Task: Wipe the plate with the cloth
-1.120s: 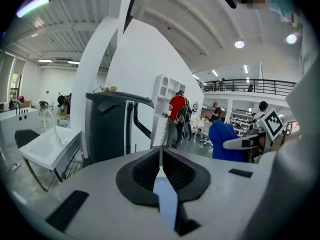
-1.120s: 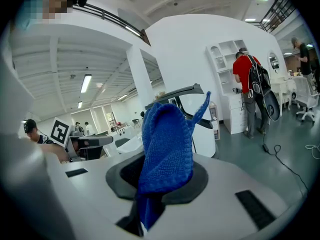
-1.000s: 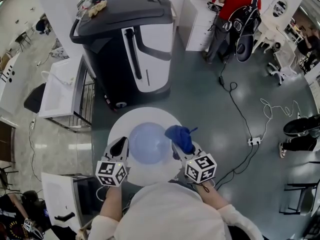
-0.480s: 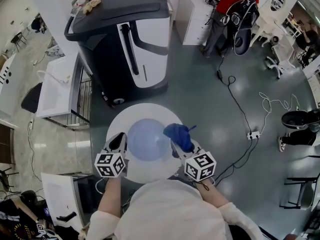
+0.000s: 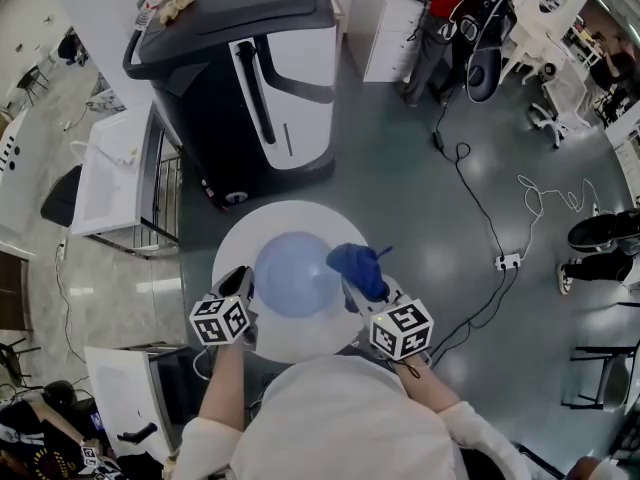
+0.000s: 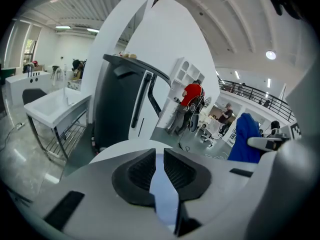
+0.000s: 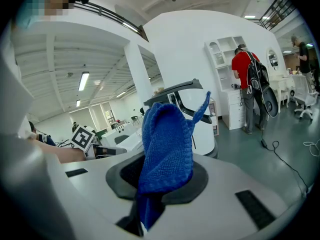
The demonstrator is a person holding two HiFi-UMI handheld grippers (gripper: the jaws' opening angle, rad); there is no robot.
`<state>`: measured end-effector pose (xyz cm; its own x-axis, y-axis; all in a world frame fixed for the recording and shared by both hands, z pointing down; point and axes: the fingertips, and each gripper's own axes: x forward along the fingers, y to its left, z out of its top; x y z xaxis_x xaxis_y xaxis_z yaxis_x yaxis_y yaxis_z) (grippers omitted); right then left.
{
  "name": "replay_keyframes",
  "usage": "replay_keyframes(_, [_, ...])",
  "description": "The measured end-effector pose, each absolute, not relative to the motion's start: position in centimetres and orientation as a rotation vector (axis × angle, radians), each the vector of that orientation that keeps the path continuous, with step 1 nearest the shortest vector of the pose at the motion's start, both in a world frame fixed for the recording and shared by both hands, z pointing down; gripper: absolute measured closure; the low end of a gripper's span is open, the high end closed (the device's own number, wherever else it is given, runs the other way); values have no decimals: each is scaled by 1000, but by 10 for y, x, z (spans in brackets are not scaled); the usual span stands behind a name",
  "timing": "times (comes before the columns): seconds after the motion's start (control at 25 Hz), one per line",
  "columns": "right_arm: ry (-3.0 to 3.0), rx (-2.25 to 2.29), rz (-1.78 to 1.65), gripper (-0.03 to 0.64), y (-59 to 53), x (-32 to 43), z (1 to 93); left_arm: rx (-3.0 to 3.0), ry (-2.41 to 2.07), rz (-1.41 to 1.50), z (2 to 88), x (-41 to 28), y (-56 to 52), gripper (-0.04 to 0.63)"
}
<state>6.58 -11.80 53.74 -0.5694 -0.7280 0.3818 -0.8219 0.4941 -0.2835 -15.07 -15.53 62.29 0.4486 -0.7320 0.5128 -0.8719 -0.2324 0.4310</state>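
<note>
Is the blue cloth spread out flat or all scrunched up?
Scrunched up. The blue cloth sticks up in a bunched fold, pinched by the right hand-held gripper, not spread over the plate.

A small round white table (image 5: 300,220) stands on a glossy grey-green floor (image 5: 420,198). A pale blue round plate (image 5: 297,273) sits over the tabletop's middle; whether it rests on the top cannot be told. Also on the floor, a large black-and-white machine (image 5: 250,78) stands beyond the table, and a black cable (image 5: 480,214) runs to a white power strip (image 5: 508,261).
</note>
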Motion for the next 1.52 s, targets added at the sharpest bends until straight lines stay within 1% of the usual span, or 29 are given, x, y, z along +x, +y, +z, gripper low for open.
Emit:
replay_keyframes(0.64, [-2499, 1292, 679, 528, -108, 56, 553, 1846, -1259, 374, 688, -158, -142, 549])
replay_keyframes(0.68, [-2500, 1286, 678, 528, -108, 55, 553, 1827, -1264, 380, 692, -159, -142, 536])
replay_keyframes(0.72, [-2501, 1281, 677, 528, -107, 53, 553, 1808, -1265, 381, 696, -160, -142, 466])
replay_keyframes(0.76, [-2501, 1277, 676, 528, -106, 52, 553, 1789, -1259, 376, 701, -160, -141, 422])
replay_keyframes(1.28, [-2474, 1265, 668, 528, -99, 54, 558, 1642, -1196, 366, 748, -156, -134, 370])
replay_keyframes(1.52, [-2460, 1273, 673, 528, -104, 54, 561, 1590, -1166, 373, 768, -155, -136, 368])
